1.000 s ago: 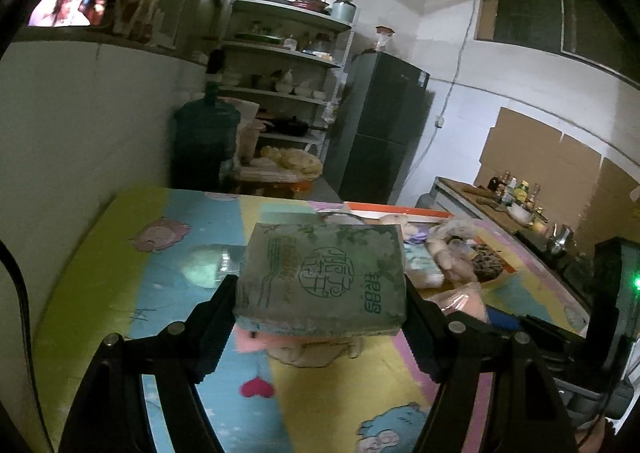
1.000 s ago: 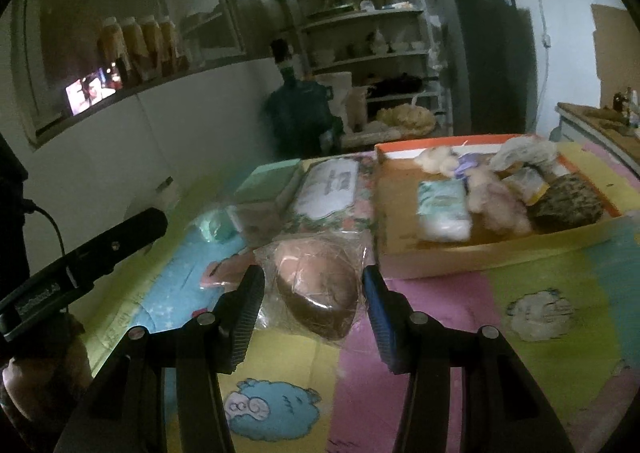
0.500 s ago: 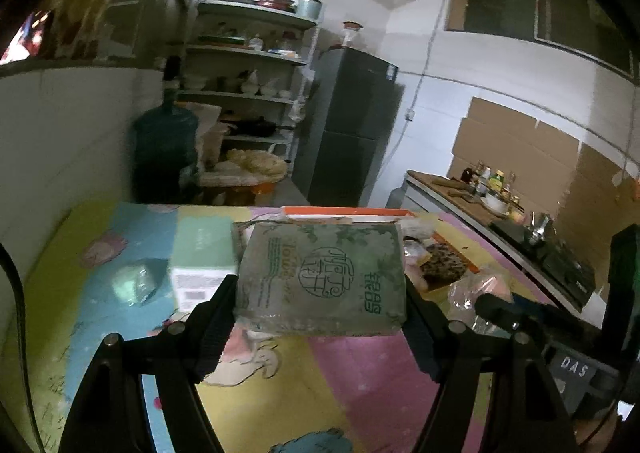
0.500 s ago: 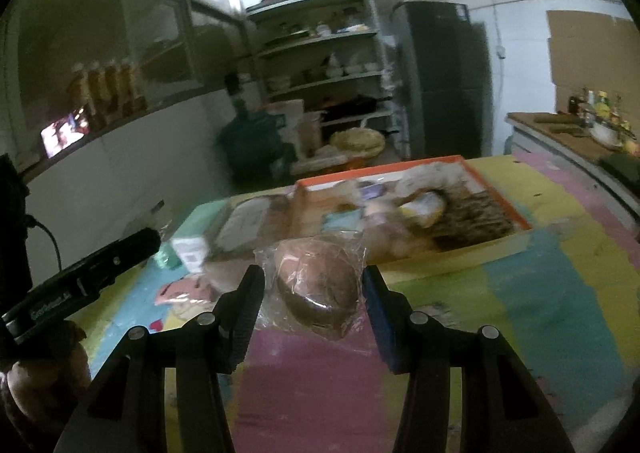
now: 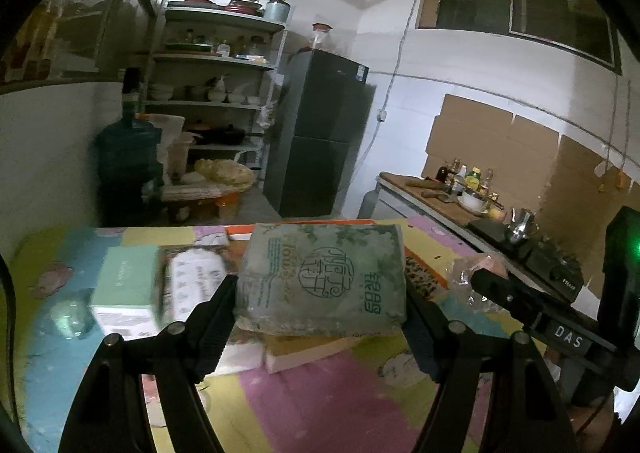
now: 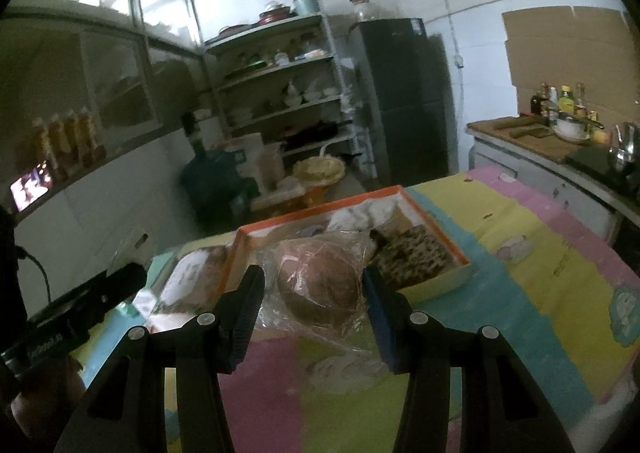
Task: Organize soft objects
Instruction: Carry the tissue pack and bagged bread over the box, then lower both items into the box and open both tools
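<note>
My left gripper [image 5: 320, 305] is shut on a soft green tissue pack [image 5: 324, 277] with green print, held in the air above the table. My right gripper [image 6: 314, 293] is shut on a round brown bun in a clear plastic bag [image 6: 320, 283], also lifted. Behind the bun lies the orange-rimmed box [image 6: 320, 207] holding several soft items, among them a dark speckled one [image 6: 416, 257]. In the left wrist view the box edge [image 5: 240, 230] peeks out behind the pack, and the right gripper's body [image 5: 528, 313] with the bagged bun [image 5: 476, 273] shows at right.
A mint-green carton [image 5: 124, 285] and a white printed pack [image 5: 196, 281] lie on the colourful cartoon tablecloth [image 5: 320, 393] left of the box. A wall stands at left. A water jug [image 5: 128, 161], shelves [image 5: 216, 93], a dark fridge [image 5: 320, 141] and a counter with bottles [image 5: 460, 189] lie beyond.
Both grippers have swung to the right with their loads and risen a little; the orange-rimmed box now sits directly behind them, and the green carton has slid to the left in view.
</note>
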